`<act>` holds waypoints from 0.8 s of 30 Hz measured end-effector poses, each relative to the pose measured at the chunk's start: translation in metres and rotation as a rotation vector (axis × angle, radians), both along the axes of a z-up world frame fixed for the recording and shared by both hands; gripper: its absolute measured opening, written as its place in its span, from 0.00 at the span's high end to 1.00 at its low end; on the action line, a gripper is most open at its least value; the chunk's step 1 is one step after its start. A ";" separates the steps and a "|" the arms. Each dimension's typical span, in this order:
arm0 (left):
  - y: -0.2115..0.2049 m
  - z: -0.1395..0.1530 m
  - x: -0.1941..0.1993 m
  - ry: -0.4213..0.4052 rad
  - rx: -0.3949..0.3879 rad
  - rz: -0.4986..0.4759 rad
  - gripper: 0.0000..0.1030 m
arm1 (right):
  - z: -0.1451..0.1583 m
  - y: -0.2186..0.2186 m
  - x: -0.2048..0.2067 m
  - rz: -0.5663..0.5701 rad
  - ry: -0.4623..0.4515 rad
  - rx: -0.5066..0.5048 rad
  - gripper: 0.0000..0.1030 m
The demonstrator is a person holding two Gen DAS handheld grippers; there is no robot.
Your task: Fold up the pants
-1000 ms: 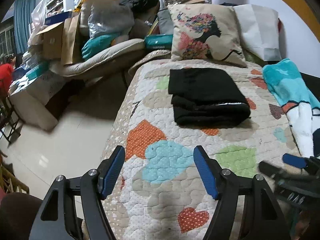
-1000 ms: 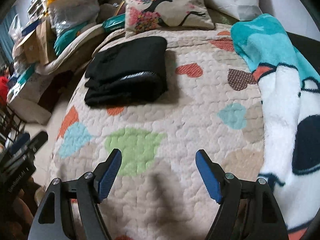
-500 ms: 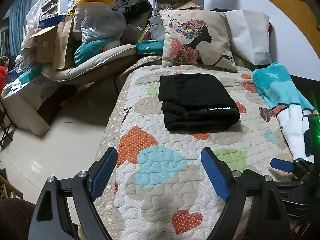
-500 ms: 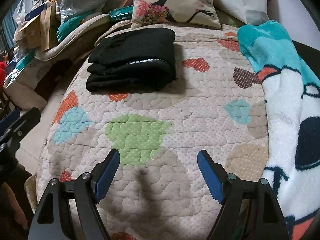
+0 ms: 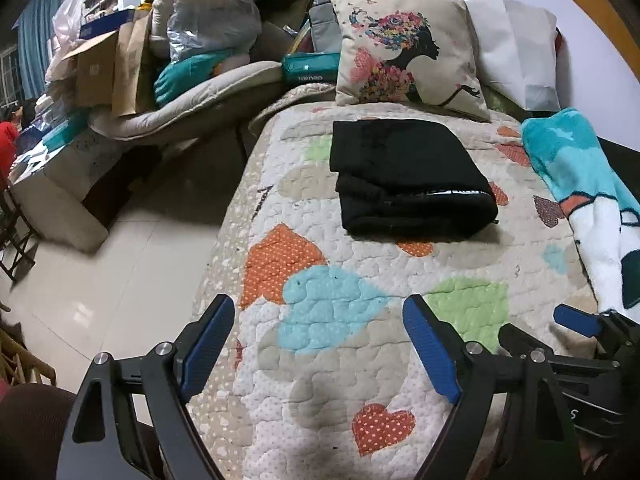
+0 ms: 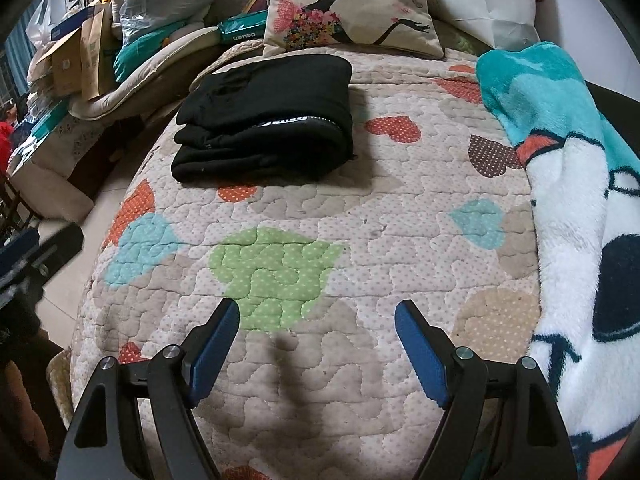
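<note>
Black pants [image 5: 408, 176] lie folded in a compact stack on the heart-patterned quilt [image 5: 332, 308], near the pillows at the far end; they also show in the right wrist view [image 6: 272, 116]. My left gripper [image 5: 316, 320] is open and empty, hovering over the near end of the quilt, well short of the pants. My right gripper [image 6: 316, 320] is open and empty over the quilt's green patch, also short of the pants. The right gripper's blue fingertip [image 5: 576, 320] shows at the right edge of the left wrist view.
A printed cushion [image 5: 404, 52] and a white pillow [image 5: 516, 52] stand behind the pants. A teal and white fleece blanket [image 6: 568, 168] lies along the quilt's right side. Left of the bed are bare floor [image 5: 100, 272] and piled boxes and bags [image 5: 132, 48].
Both grippers have pulled back and lifted slightly from the pants, still open and empty. The folded pants have not moved.
</note>
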State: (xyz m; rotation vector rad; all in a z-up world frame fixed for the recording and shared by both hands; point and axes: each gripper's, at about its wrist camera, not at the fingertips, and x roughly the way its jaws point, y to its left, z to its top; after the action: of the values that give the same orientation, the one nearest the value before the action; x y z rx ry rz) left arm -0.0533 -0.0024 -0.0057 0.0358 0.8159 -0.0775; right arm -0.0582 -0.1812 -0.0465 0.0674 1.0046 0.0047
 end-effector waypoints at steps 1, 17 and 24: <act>0.000 0.000 -0.001 -0.005 -0.001 0.003 0.17 | 0.000 0.001 0.000 0.002 0.001 -0.001 0.18; 0.012 0.000 0.004 0.030 -0.070 0.036 0.11 | -0.005 0.005 0.001 0.012 0.009 -0.009 0.18; 0.012 -0.008 0.005 0.073 -0.082 0.037 0.09 | -0.005 0.008 0.002 0.023 0.004 -0.015 0.18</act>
State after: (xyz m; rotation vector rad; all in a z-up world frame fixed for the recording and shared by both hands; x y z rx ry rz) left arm -0.0479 0.0098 -0.0132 -0.0598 0.8857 -0.0776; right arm -0.0564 -0.1728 -0.0519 0.0420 1.0093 0.0185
